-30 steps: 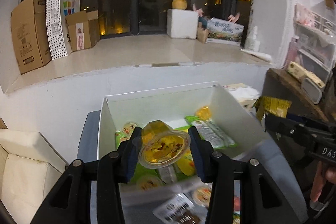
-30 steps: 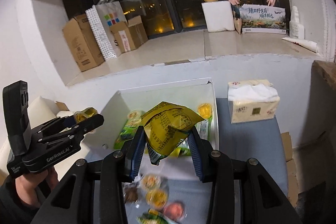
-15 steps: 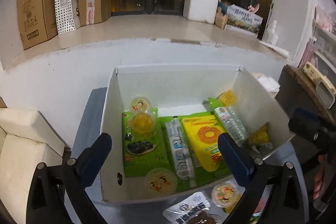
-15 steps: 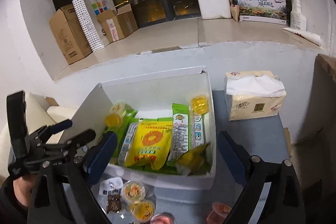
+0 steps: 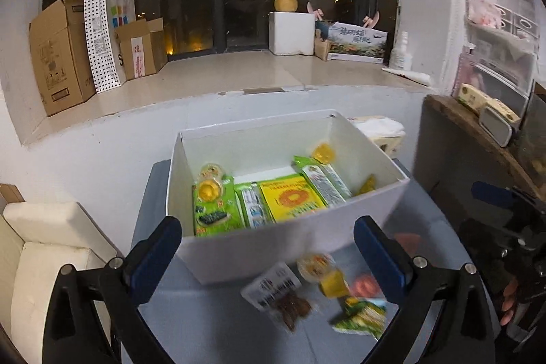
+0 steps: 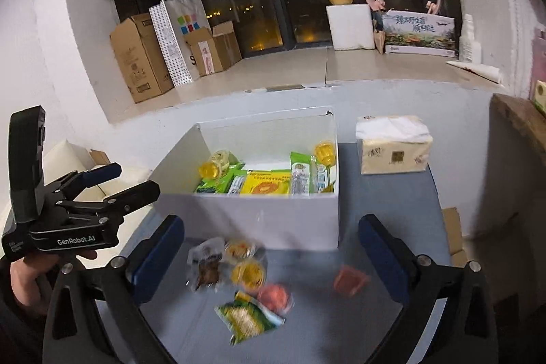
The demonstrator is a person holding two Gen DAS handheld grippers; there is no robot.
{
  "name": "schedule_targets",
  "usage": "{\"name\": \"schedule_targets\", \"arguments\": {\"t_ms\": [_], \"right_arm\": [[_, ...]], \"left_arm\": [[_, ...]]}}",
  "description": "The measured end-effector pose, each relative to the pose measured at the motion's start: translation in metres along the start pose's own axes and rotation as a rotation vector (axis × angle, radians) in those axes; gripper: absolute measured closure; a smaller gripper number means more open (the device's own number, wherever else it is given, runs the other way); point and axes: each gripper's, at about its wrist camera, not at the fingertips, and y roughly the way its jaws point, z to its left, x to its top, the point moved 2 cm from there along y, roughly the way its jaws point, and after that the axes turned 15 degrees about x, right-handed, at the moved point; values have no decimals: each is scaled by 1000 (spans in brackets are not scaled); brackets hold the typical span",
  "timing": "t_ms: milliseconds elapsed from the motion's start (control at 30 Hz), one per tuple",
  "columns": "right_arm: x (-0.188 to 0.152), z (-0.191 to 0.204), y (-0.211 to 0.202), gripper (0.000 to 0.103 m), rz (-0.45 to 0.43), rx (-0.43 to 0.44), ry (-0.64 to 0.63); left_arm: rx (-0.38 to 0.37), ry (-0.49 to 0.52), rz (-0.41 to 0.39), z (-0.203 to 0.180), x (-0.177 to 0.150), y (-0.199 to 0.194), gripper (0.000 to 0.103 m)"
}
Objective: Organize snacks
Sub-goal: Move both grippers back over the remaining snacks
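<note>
In the right wrist view, the box (image 6: 259, 220) stands on the table (image 6: 385, 220) at the centre. At 2 o'clock from it sits the tissue pack (image 6: 392, 144). At 6 o'clock, loose snacks (image 6: 244, 275) lie before the box.

Tissue pack (image 6: 392, 144), cardboard boxes (image 6: 140, 58)

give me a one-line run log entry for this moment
left gripper: open, empty | right gripper: open, empty | white box: holds snacks | loose snacks: on table before box
</note>
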Motion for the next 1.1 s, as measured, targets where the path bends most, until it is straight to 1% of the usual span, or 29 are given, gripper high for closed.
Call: {"name": "schedule_targets", "arguments": {"t_ms": [167,300,400,500,600,733,833,967,1100], "right_arm": [[-32,17,-24,0,8,11,-19],[-62,20,-37,0,15,-2,-14],[-83,15,-41,0,-8,5,-1],[-97,4,-31,0,47,-18,34],[-100,-9,-24,0,60,-28,57],[-93,-30,-12,0,58,-87,91],[-85,-49,5,0,76,-134,117],[-76,-73,34,0,95,-205,152],[-72,-91,57,0,115,-252,174]], "left_arm": [[10,1,-15,-6,-27,-33,0],[-7,-34,5,-7,-56,-50,0],[-20,-67,33,-8,-79,-58,0],[-18,-56,50,-11,-97,-60,0],[-21,-68,72,-10,-108,-62,0],[-21,-76,77,-7,-118,-67,0],[-6,-65,87,-5,-128,-68,0],[-7,-69,89,-1,-139,-72,0],[-23,-86,91,7,-148,-75,0]]}}
